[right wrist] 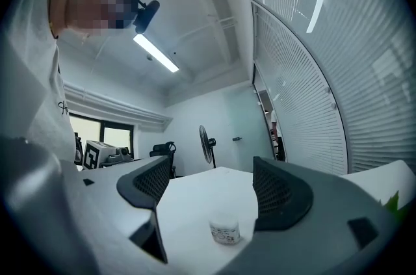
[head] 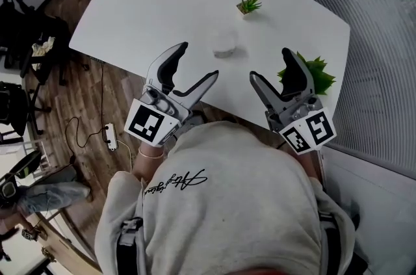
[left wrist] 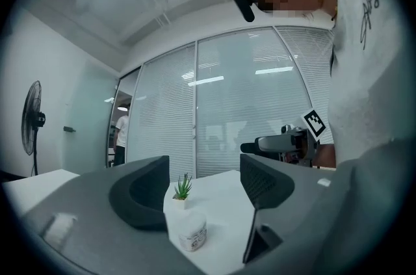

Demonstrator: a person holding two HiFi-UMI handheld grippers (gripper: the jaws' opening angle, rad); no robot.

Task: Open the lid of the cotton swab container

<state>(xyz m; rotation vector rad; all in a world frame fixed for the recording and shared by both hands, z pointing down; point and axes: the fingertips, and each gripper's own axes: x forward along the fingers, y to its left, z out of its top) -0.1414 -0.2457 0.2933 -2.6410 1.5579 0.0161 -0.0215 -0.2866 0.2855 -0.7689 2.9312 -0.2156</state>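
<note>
The cotton swab container (head: 225, 44) stands upright on the desk (head: 143, 0), lid on, ahead of both claws and touching neither. My left claw (head: 198, 61) is nearer to it than my right claw (head: 270, 65). Both are wide open and empty. The left gripper view shows a small plant (left wrist: 182, 188) beyond the container; the right gripper view does not.
</note>
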